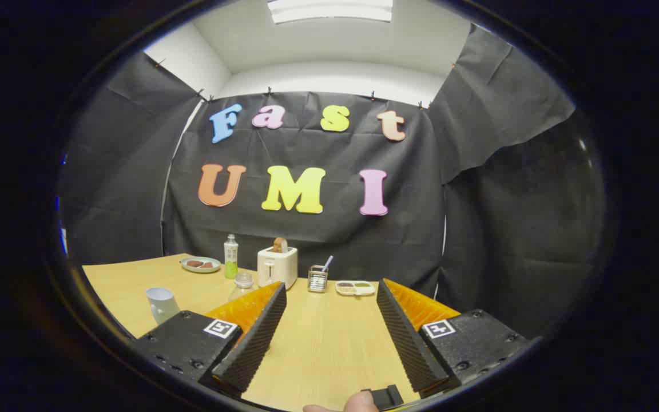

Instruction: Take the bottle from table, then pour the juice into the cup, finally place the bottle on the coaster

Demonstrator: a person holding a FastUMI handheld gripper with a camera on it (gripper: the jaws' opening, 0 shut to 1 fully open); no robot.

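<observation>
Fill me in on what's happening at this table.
A person's hand-held gripper hovers over the wooden table with its jaws wide open, holding nothing. The juice bottle stands untouched at the far side by a toaster; a pale cup sits nearer, beside the left finger. No pouring has begun.

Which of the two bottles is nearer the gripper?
The clear glass bottle, just beyond the open gripper's left finger; the green-labelled plastic bottle stands farther back.

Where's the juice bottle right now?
Gripper view: the juice bottle stands upright at the table's far side, between the plate and toaster, well beyond the open jaws.
</observation>
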